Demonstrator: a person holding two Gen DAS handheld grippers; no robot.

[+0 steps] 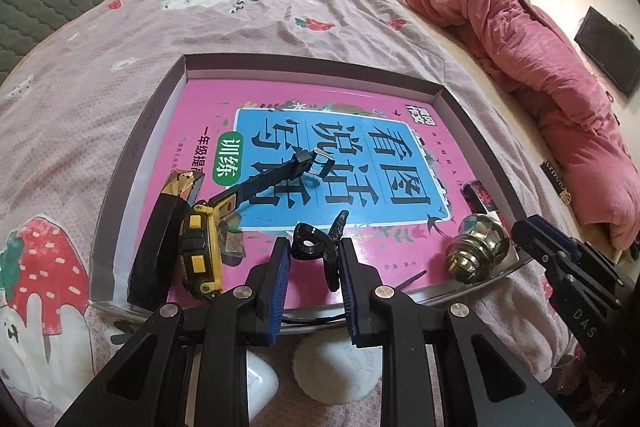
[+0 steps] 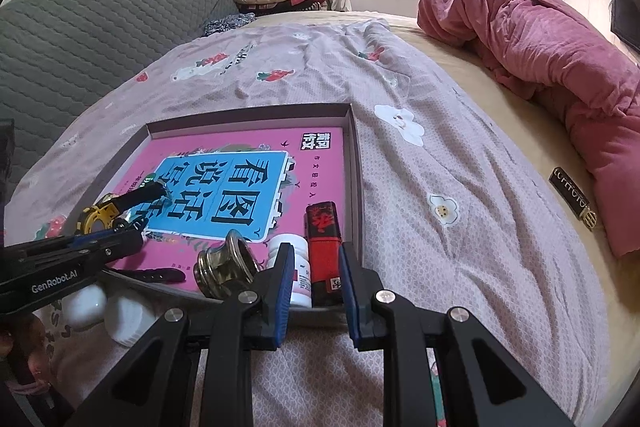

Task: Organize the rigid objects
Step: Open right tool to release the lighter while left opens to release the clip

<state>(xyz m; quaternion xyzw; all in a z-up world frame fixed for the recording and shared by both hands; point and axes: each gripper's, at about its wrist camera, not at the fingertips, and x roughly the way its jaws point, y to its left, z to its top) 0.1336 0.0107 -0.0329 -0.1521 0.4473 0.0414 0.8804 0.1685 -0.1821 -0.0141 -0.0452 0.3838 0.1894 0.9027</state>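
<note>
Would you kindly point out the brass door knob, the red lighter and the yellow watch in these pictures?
brass door knob [image 1: 478, 253], left wrist view, on its rounded brass body.
red lighter [image 2: 323, 247], right wrist view, on the middle of its red casing.
yellow watch [image 1: 200, 253], left wrist view, on its yellow case.

Shiny brass-coloured metal knob [image 1: 476, 253] on glossy pink book cover [image 1: 256, 107]

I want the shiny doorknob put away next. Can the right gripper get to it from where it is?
Probably yes. The right gripper is open, hovering at the tray's near edge, and the brass metal doorknob sits just to its left with nothing on top. The white pill bottle crowds one side, though.
</note>
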